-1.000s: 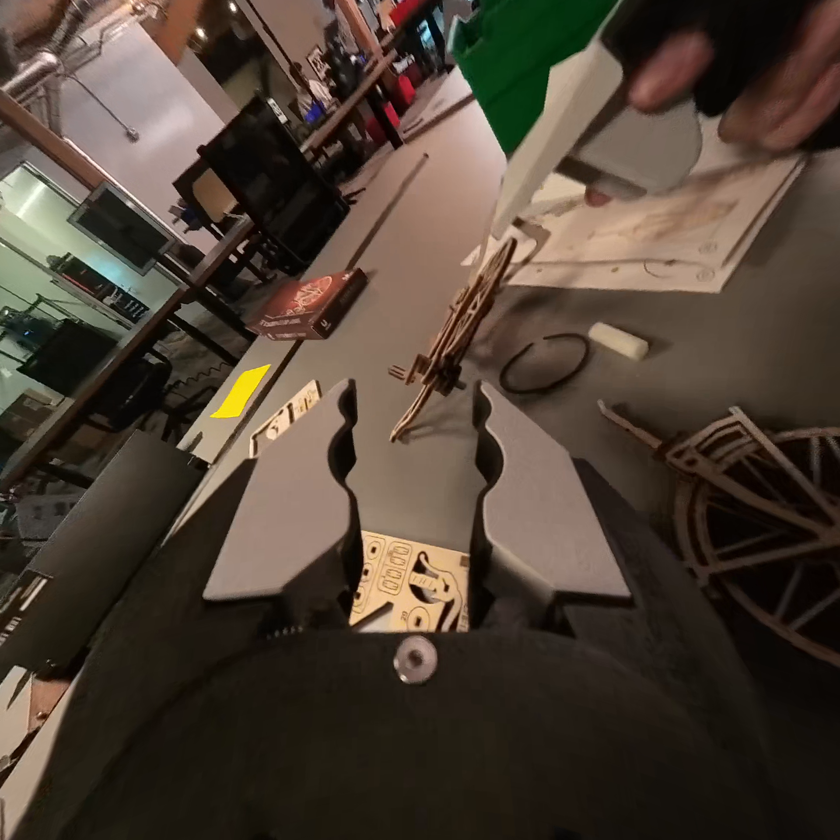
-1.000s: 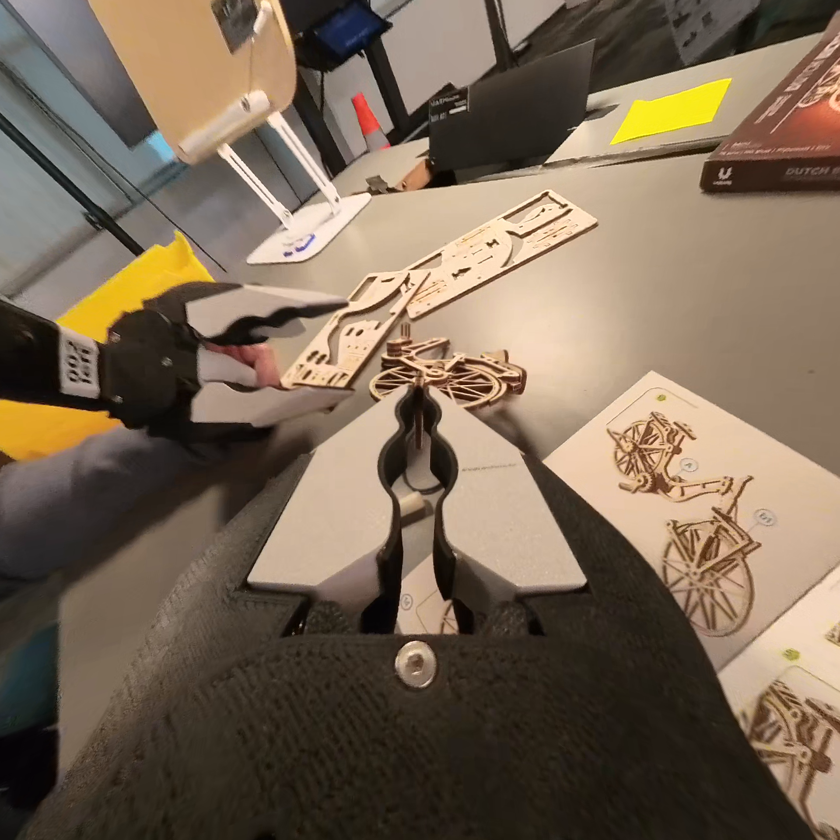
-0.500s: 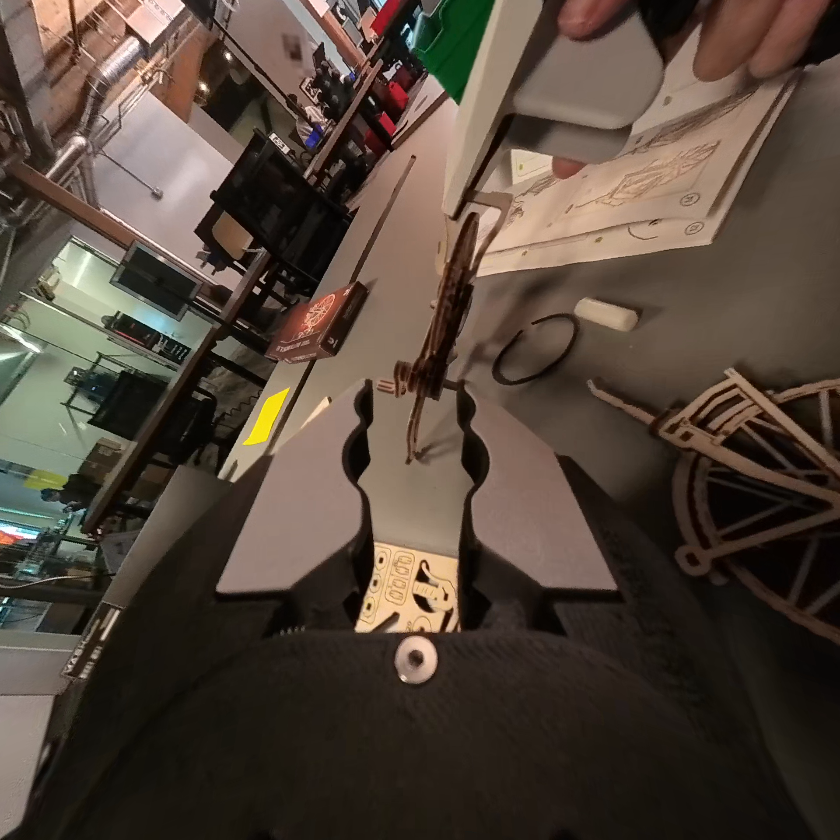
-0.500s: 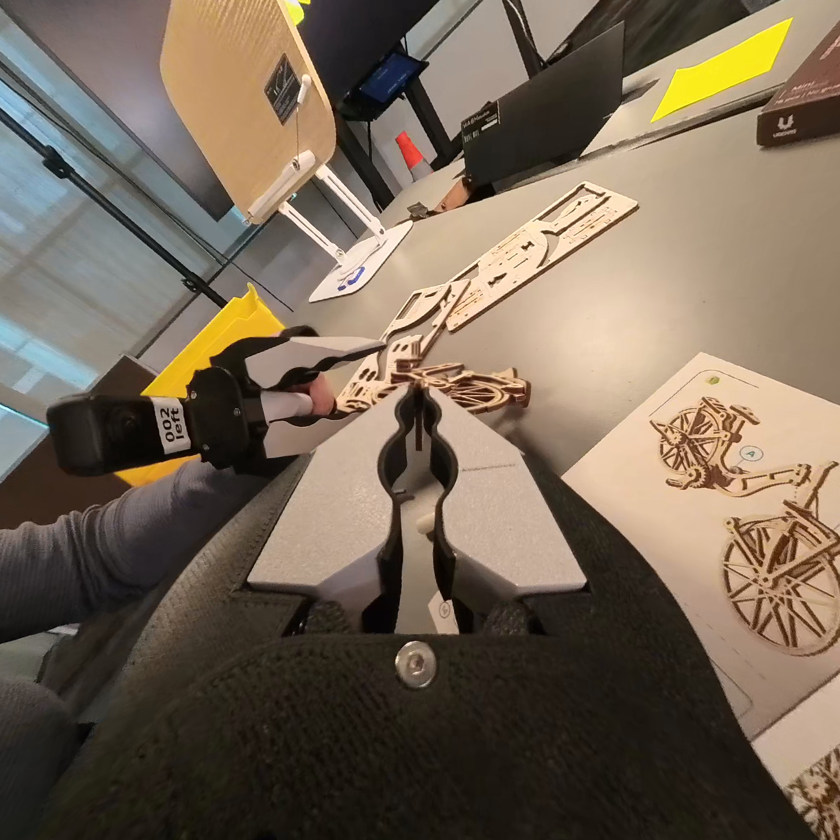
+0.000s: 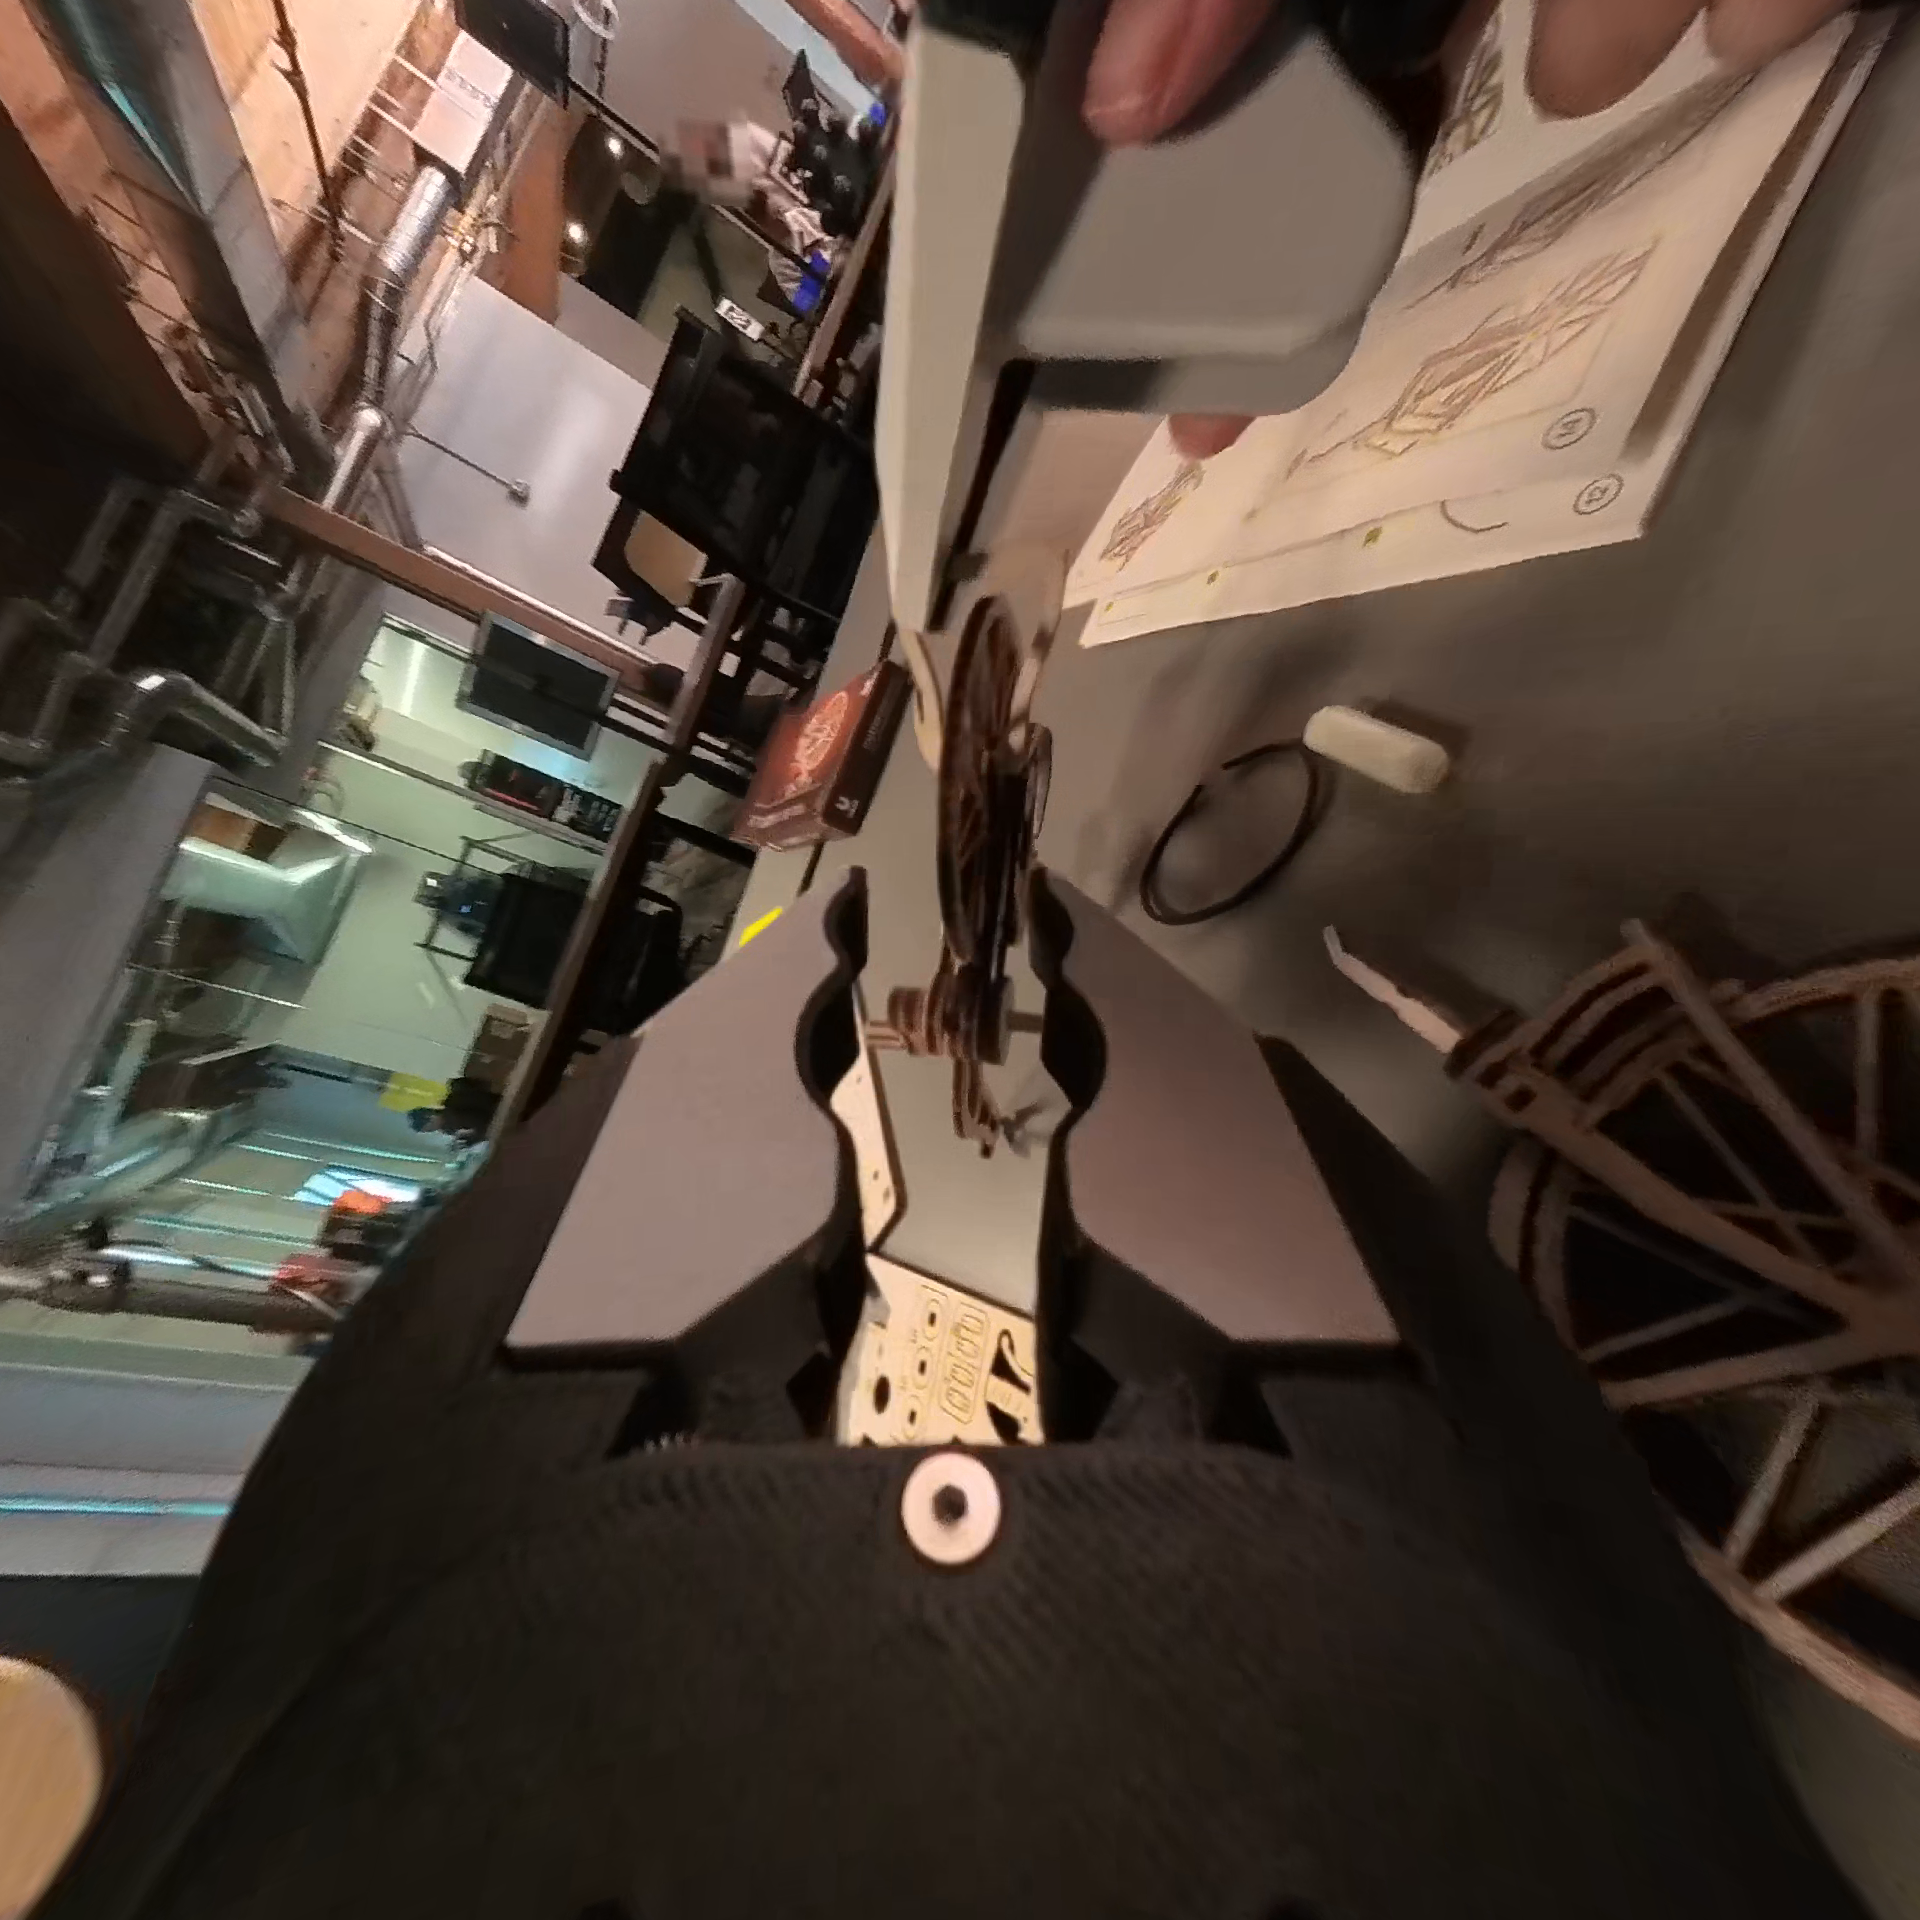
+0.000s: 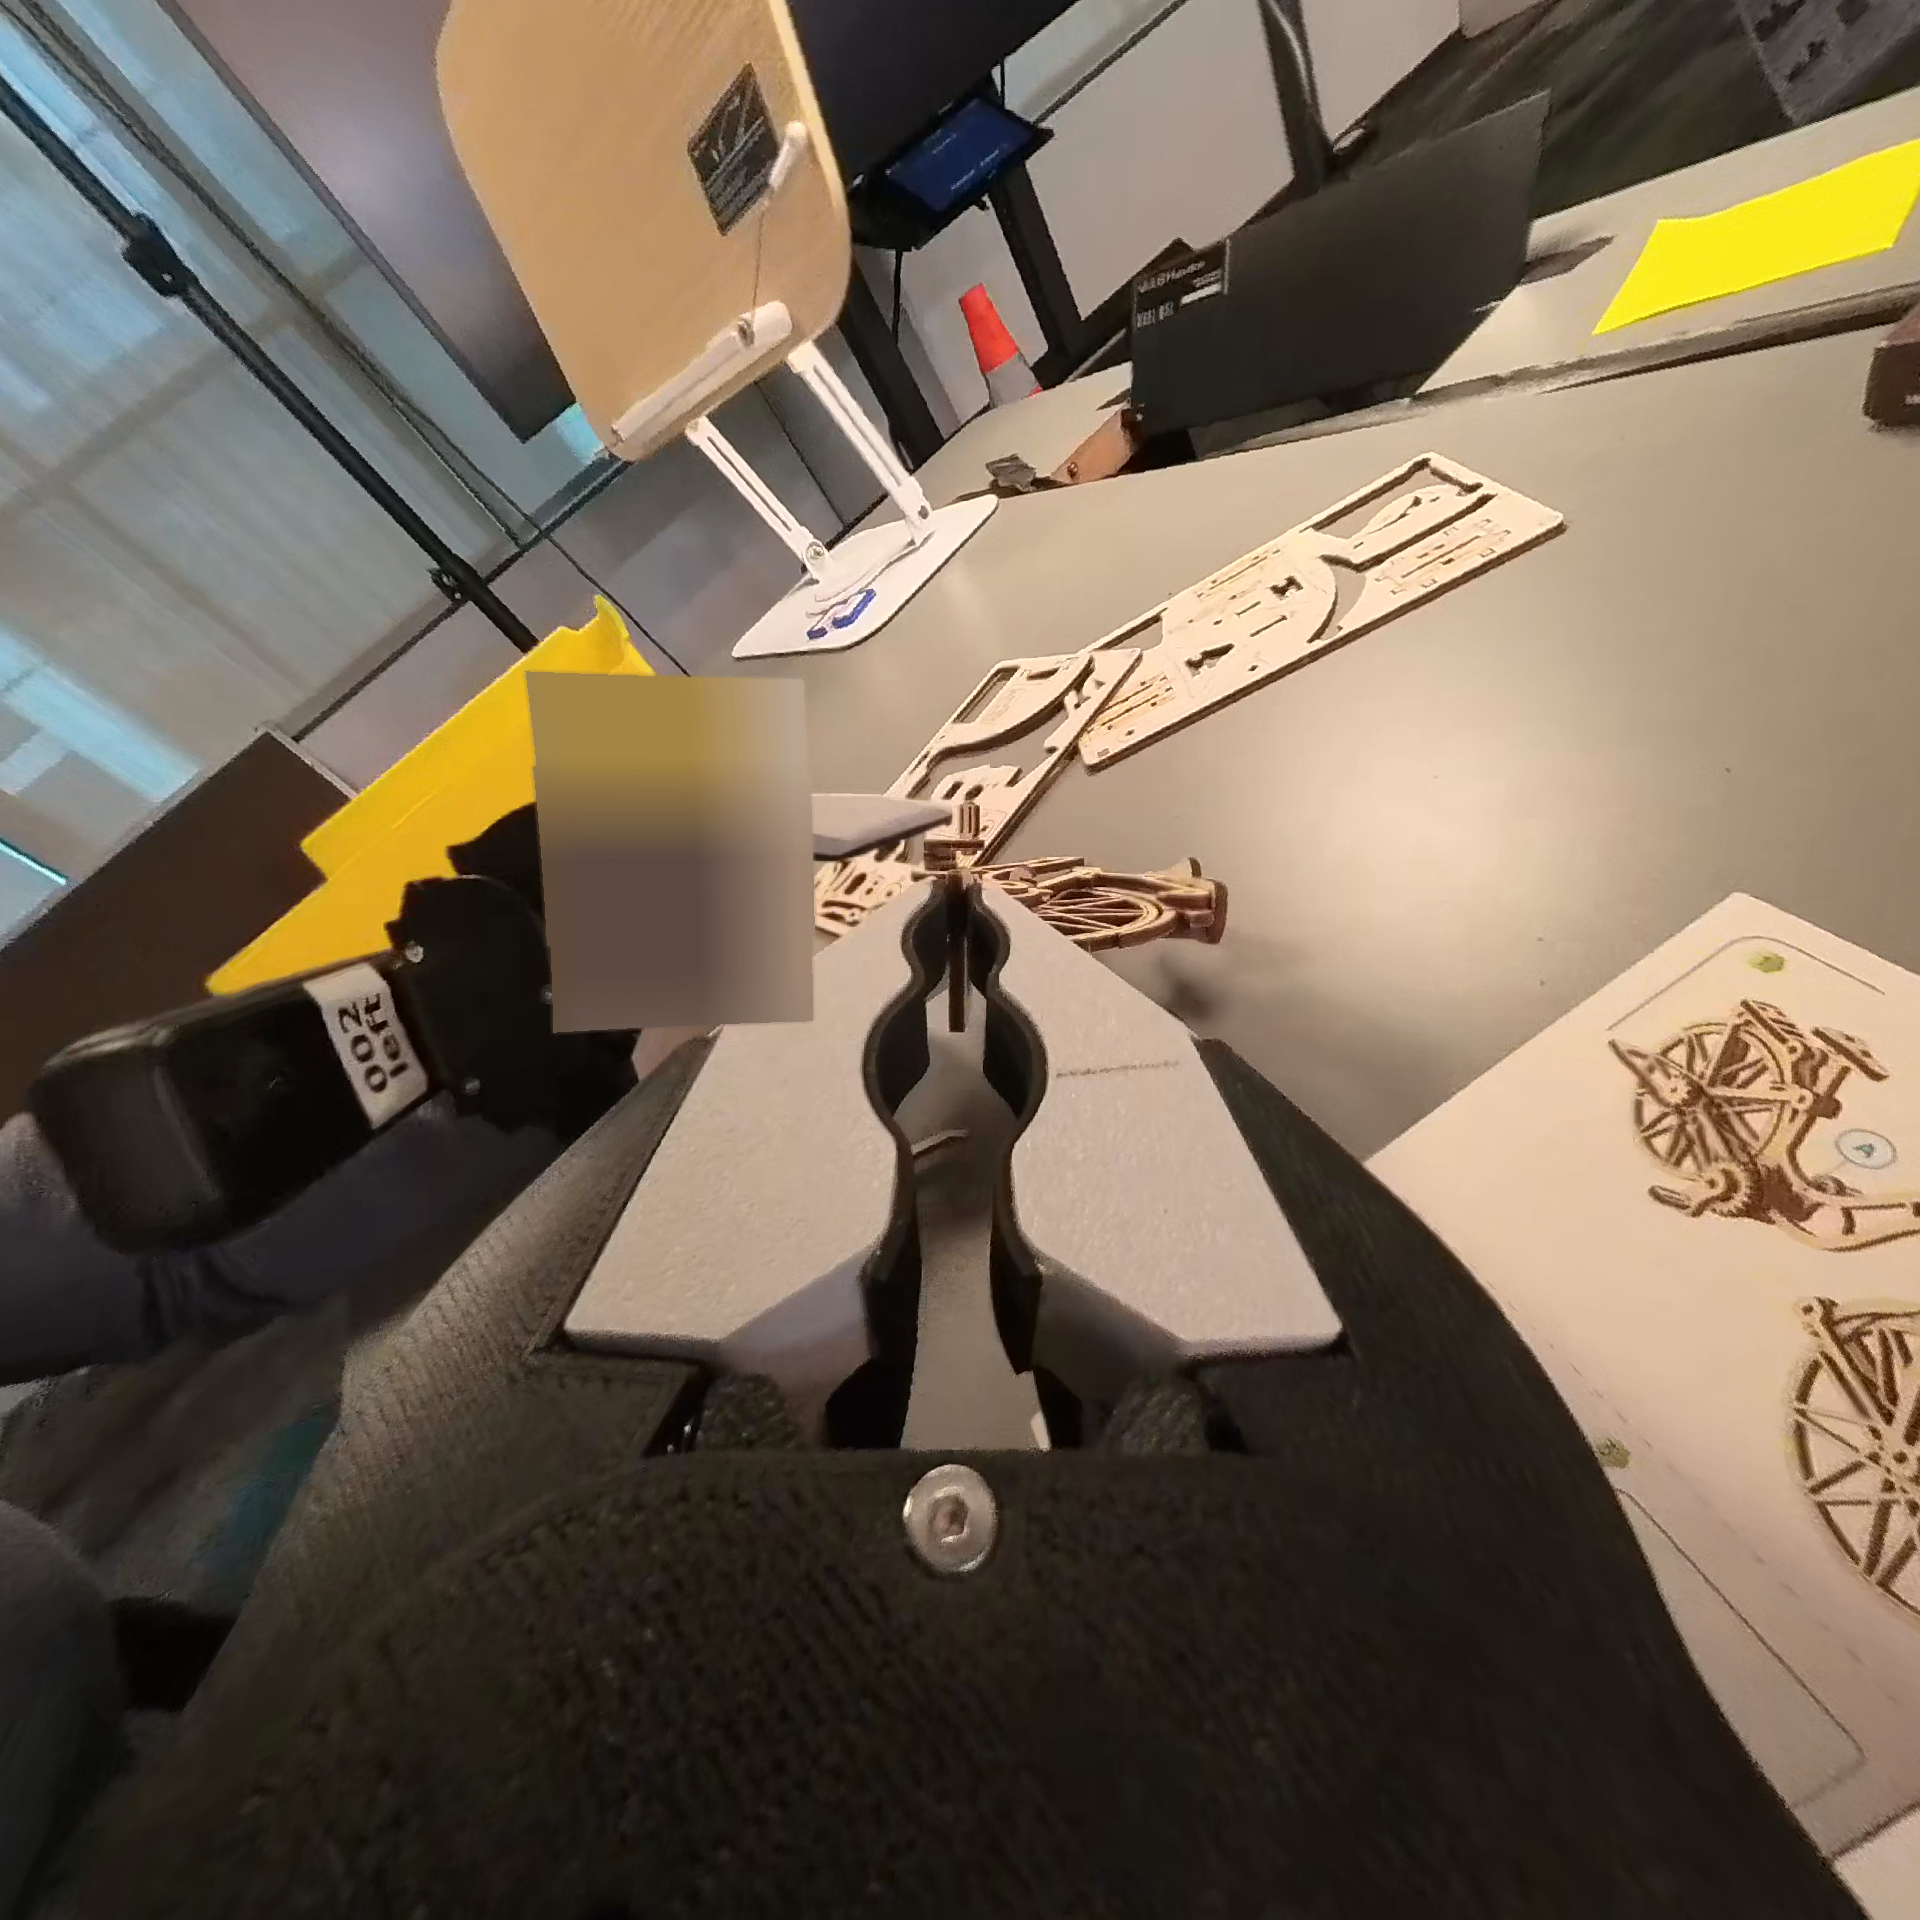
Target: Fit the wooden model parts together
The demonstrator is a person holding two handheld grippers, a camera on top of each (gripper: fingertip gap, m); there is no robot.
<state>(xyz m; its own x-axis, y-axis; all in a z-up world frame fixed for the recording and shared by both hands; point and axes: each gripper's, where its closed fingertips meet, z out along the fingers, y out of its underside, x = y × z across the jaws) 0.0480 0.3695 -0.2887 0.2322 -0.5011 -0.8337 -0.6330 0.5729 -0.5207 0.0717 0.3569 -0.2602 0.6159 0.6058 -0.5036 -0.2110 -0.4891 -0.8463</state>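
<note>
A: What does the wooden piece look like?

B: In the left wrist view it is a thin laser-cut wheel assembly (image 5: 982, 831), dark spokes inside a pale rim, standing on edge with a small axle hub low down. A larger spoked wheel frame (image 5: 1704, 1247) lies flat on the grey table (image 5: 1662, 727) to the right.

A: And who has hold of it?

B: The right gripper (image 6: 951, 914) has its fingers pressed together on a thin wooden edge of the assembly, which shows as a dark strip between them. In the left wrist view that same gripper comes in from the far side, pinching the wheel's top.

A: The left gripper?

B: The left gripper (image 5: 945, 904) is spread, its fingers on either side of the wheel's lower part; the hub sits in the gap. I cannot tell whether either finger touches the wood.

A: Anything else nearby?

B: A black rubber ring (image 5: 1231, 836) and a small white block (image 5: 1371, 748) lie just right of the wheel, printed instruction sheets (image 5: 1351, 436) beyond. Two flat punched-out part sheets (image 6: 1320, 613) lie farther off. A yellow bin (image 6: 436, 821) sits at the left; its contents are hidden.
</note>
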